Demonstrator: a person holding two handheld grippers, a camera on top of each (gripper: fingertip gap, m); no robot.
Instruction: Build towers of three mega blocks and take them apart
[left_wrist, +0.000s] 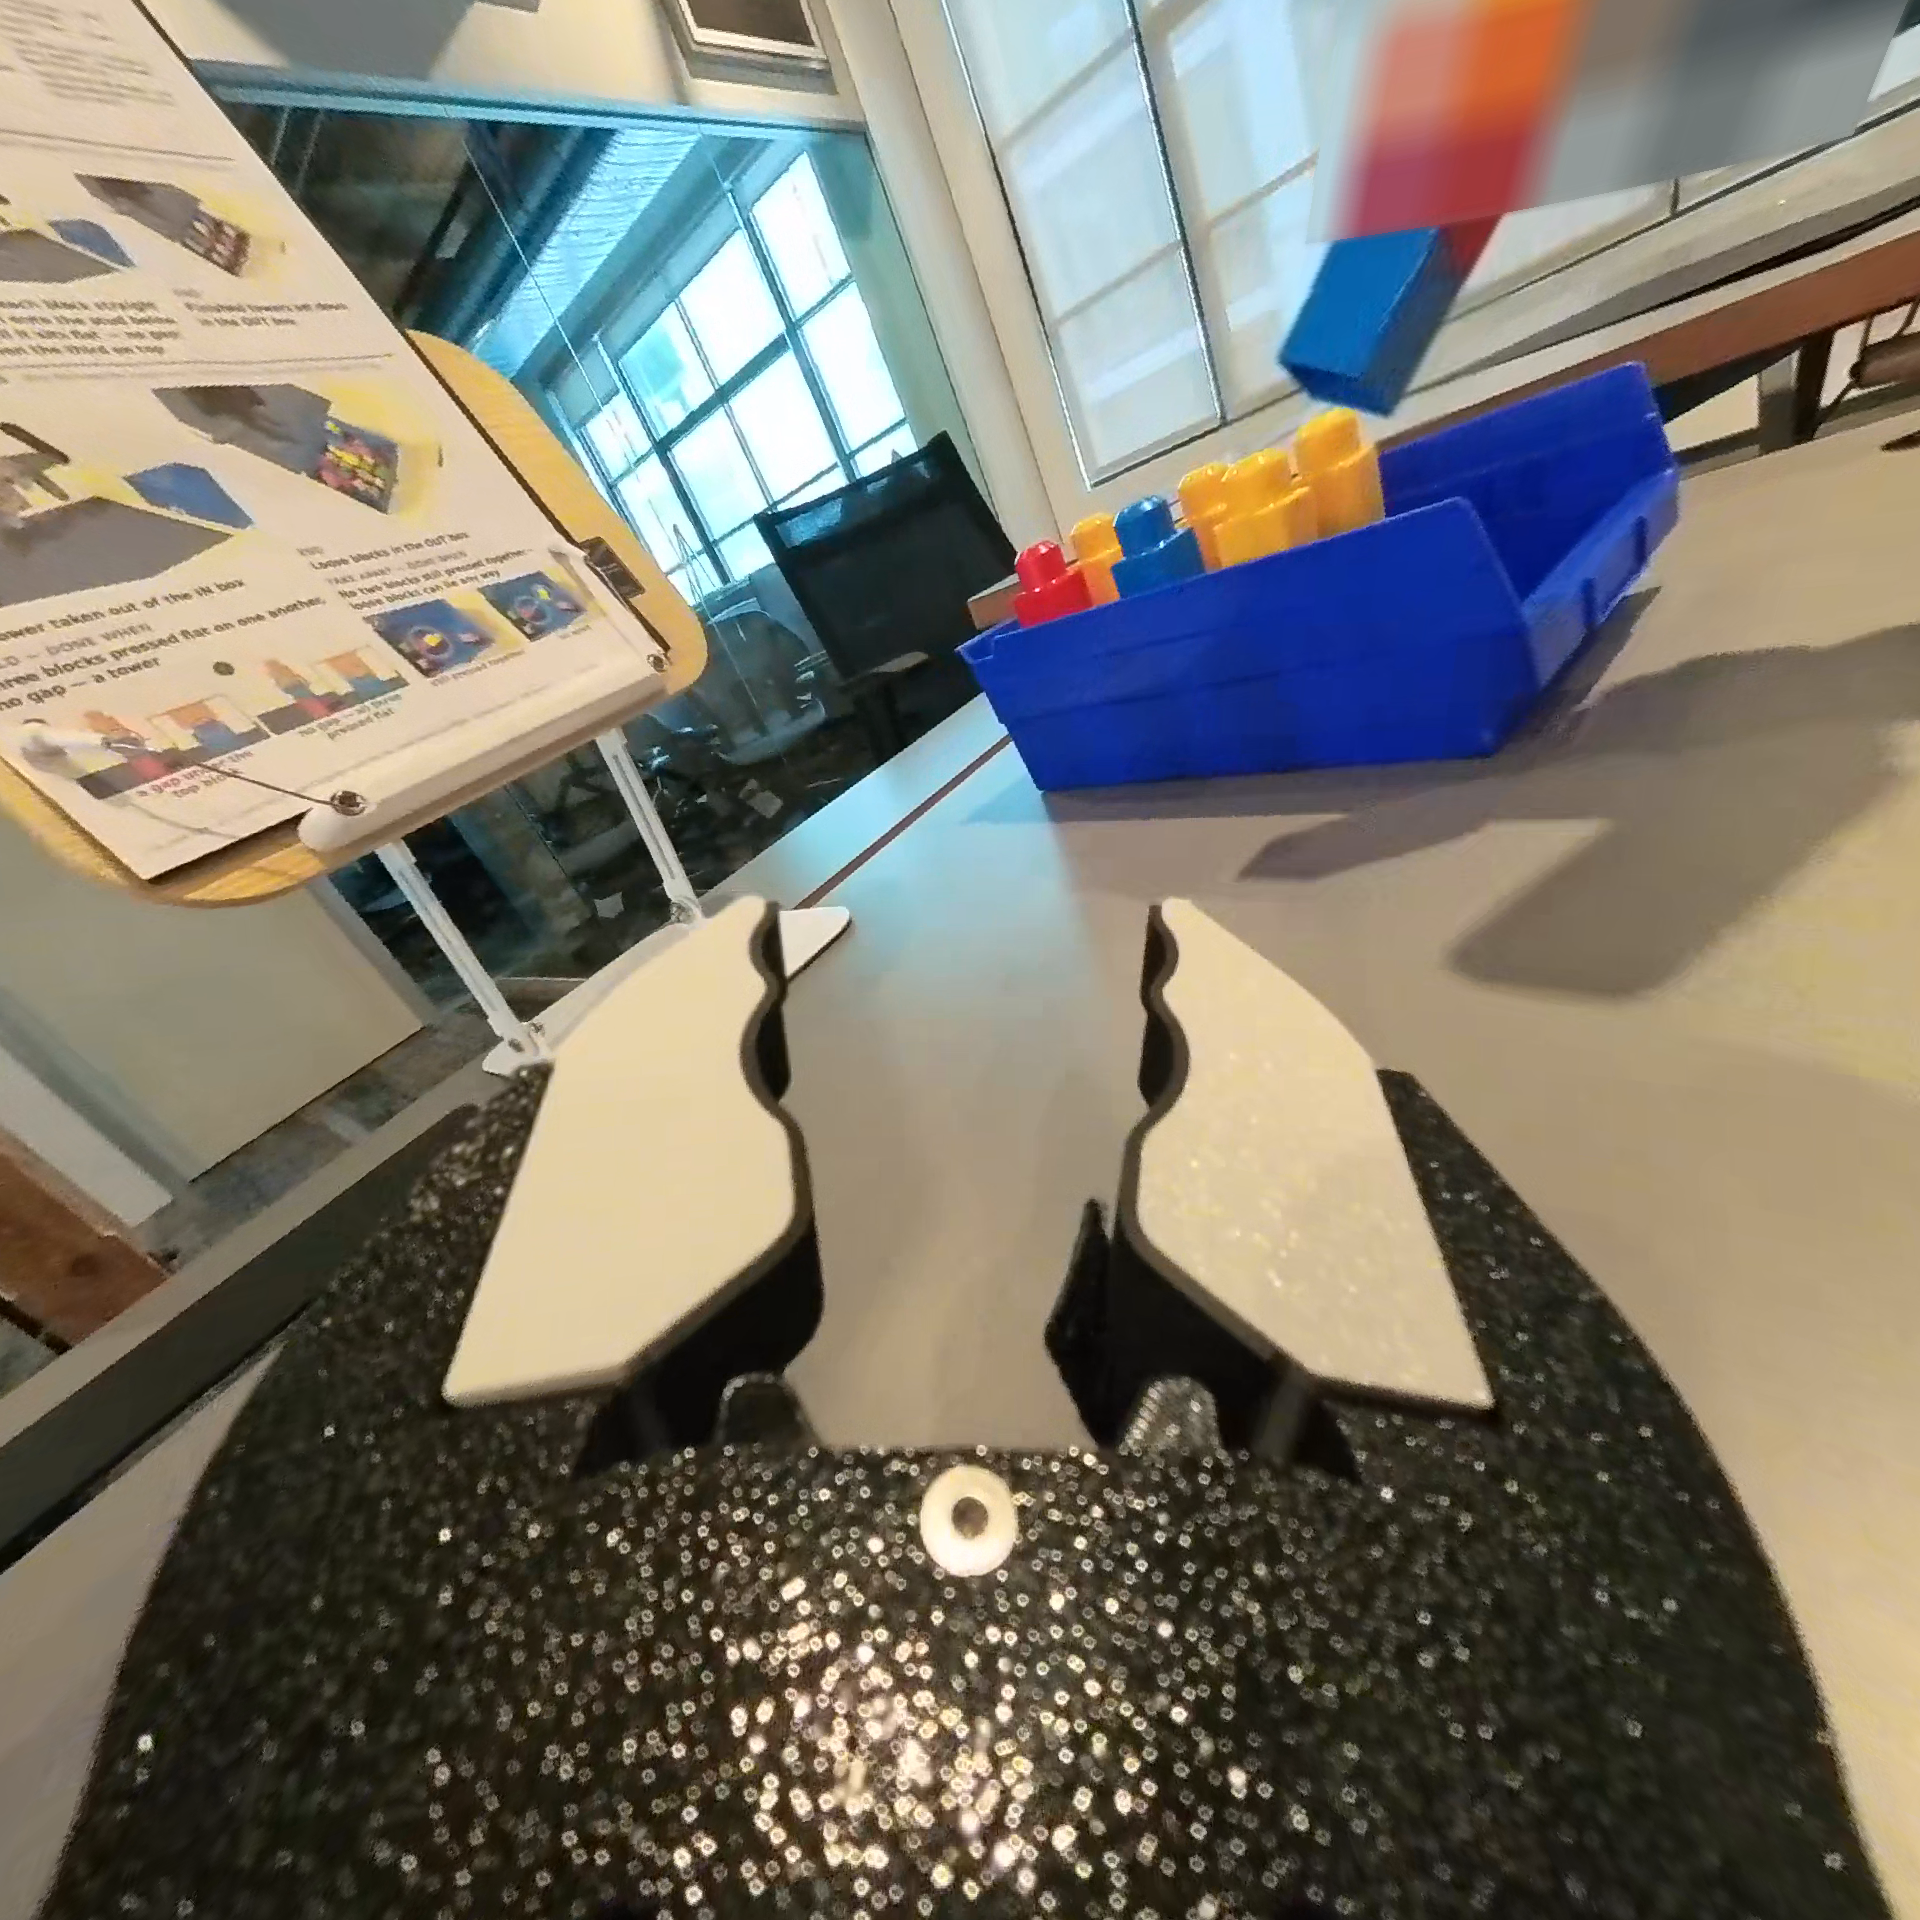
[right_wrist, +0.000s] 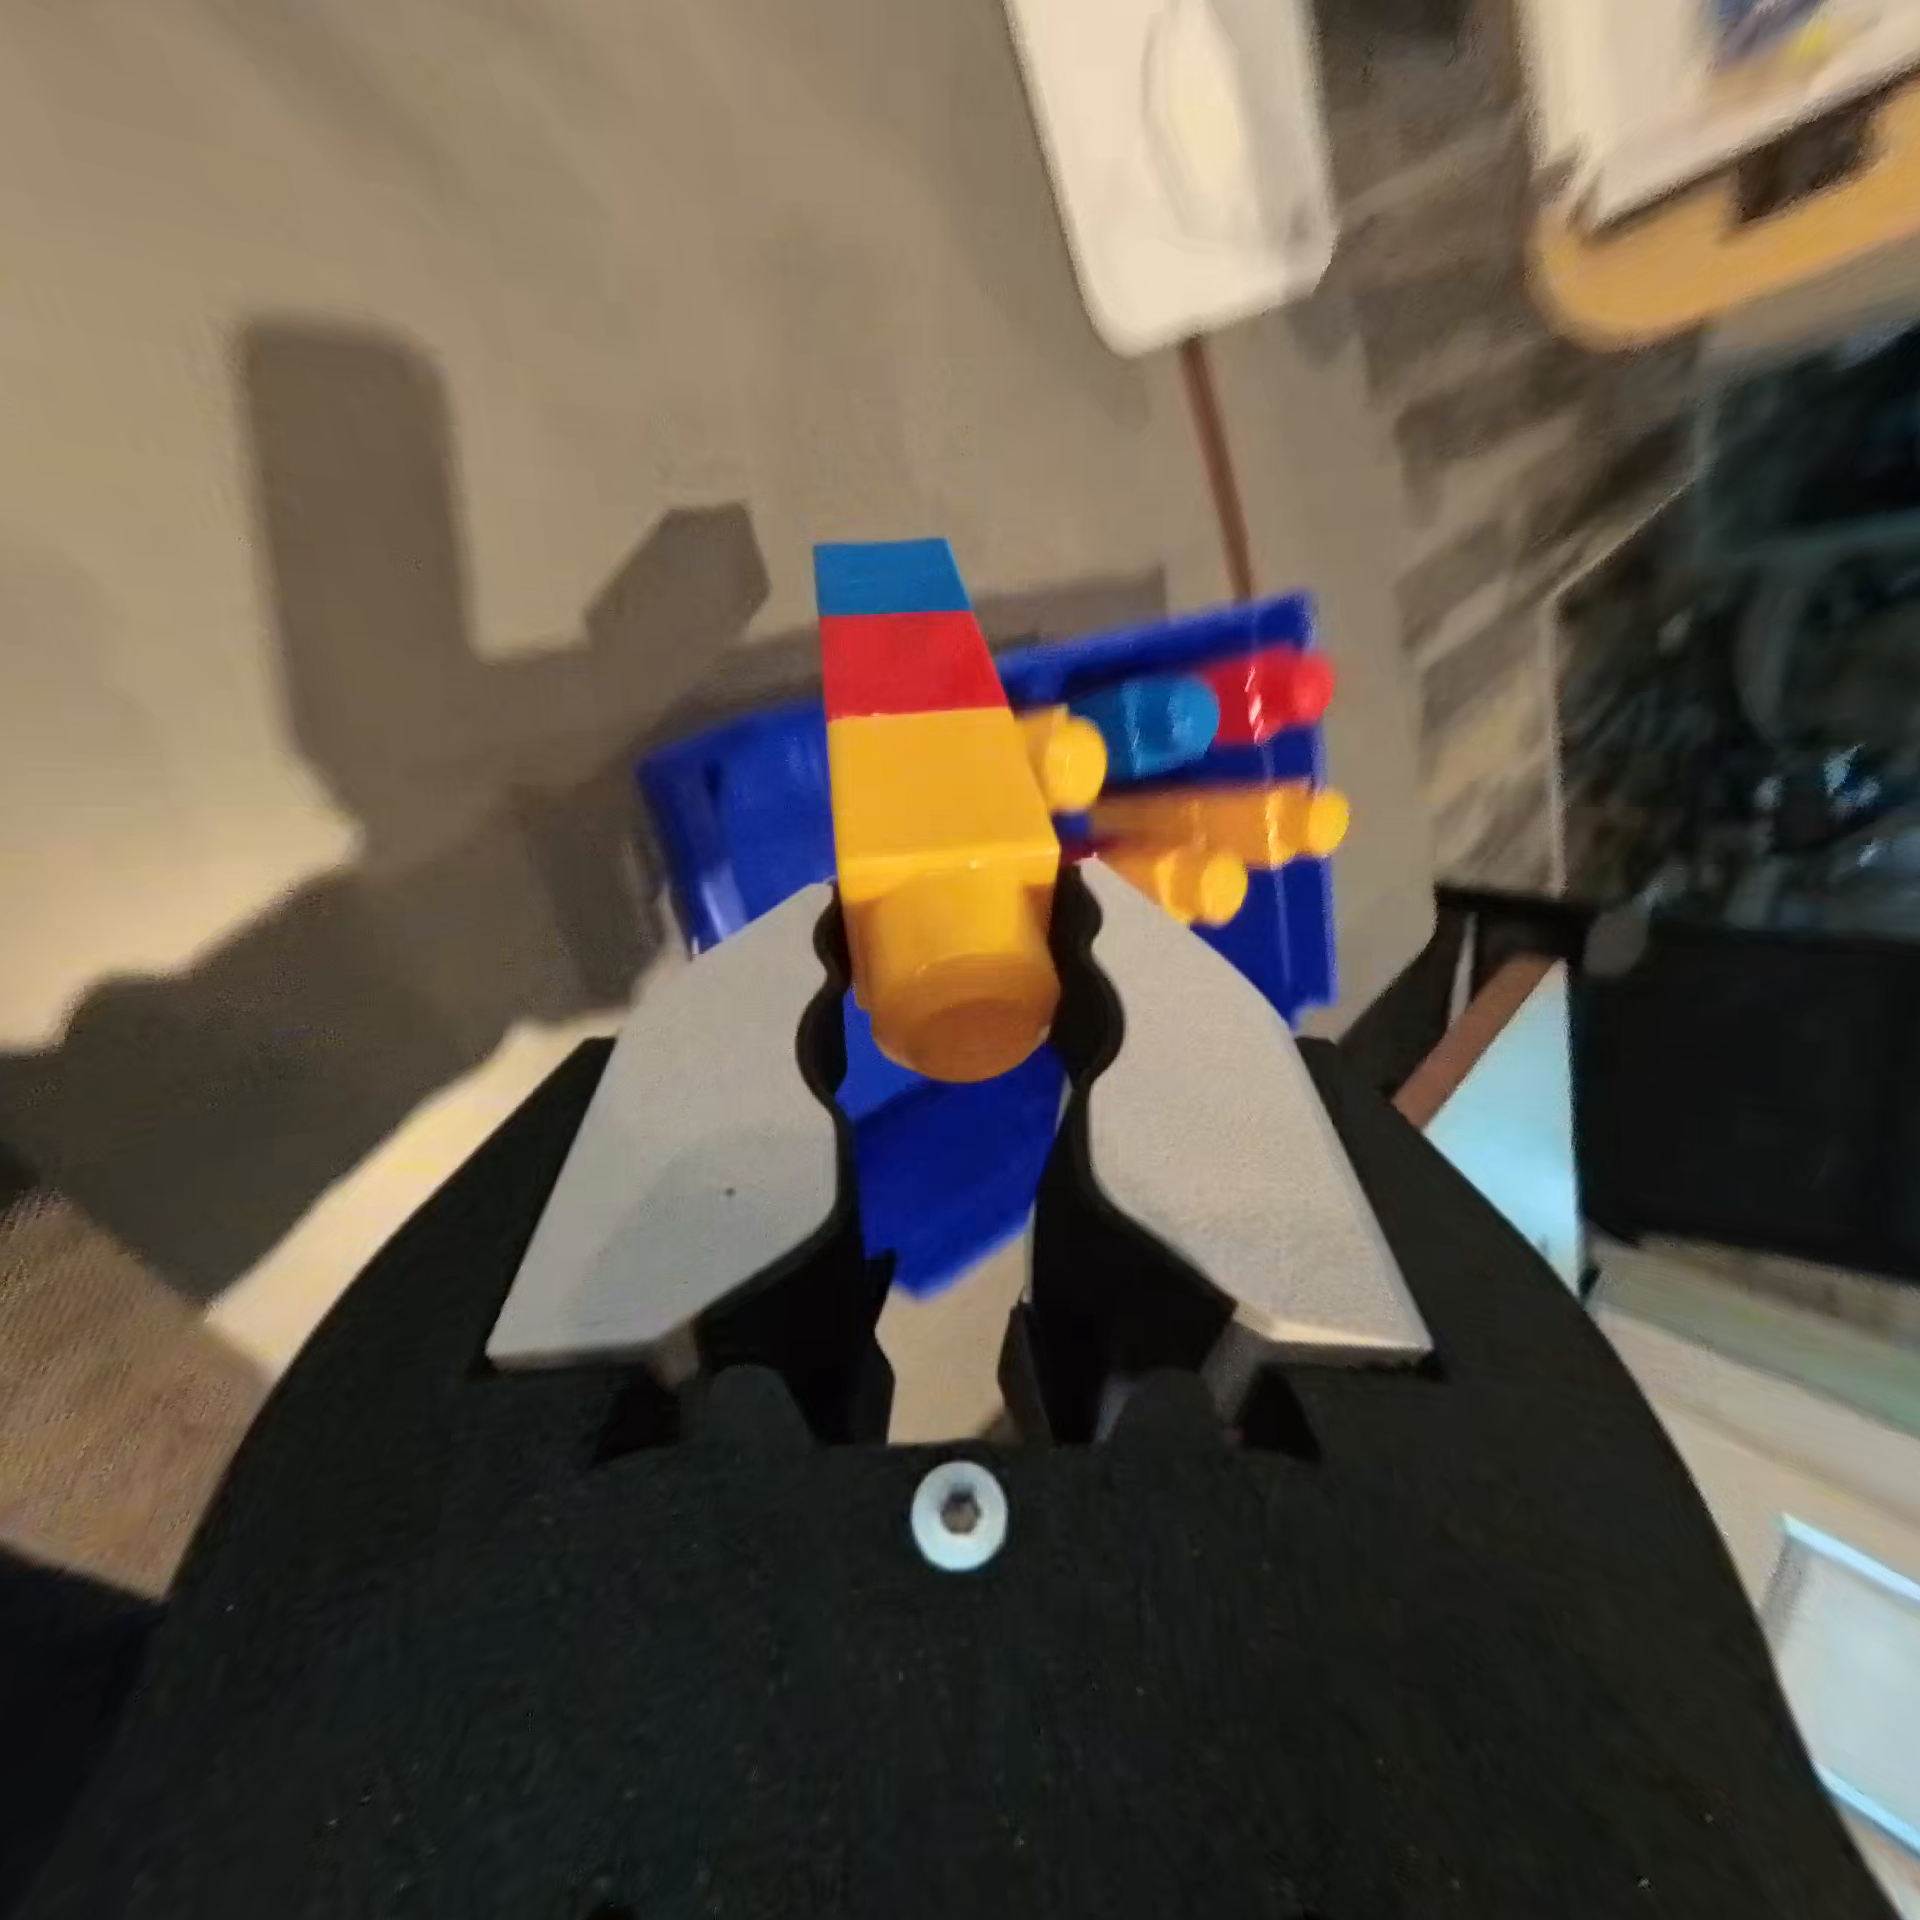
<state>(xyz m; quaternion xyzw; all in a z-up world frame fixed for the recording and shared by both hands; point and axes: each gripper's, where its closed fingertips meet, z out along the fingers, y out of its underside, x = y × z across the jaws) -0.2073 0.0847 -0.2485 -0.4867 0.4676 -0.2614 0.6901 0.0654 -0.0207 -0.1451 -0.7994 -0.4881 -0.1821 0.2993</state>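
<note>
My right gripper (right_wrist: 951, 935) is shut on the stud of the yellow block of a three-block tower (right_wrist: 914, 748), stacked yellow, red, blue, held in the air above a blue bin (right_wrist: 748, 821). In the left wrist view the tower's blue end (left_wrist: 1361, 312) hangs above the blue bin (left_wrist: 1299, 686); its upper part is under a mosaic patch. The bin holds several red, blue and yellow blocks (left_wrist: 1195, 530), also seen in the right wrist view (right_wrist: 1174, 790). My left gripper (left_wrist: 961, 935) is open and empty, low over the grey table (left_wrist: 1351, 1039), short of the bin.
An instruction sheet on a wooden board with a white stand (left_wrist: 312, 520) rises at the table's left edge, and shows blurred in the right wrist view (right_wrist: 1714, 156). A black chair (left_wrist: 883, 561) stands beyond the table. Windows are behind. The left gripper's tips are roughly 30 cm from the right gripper's.
</note>
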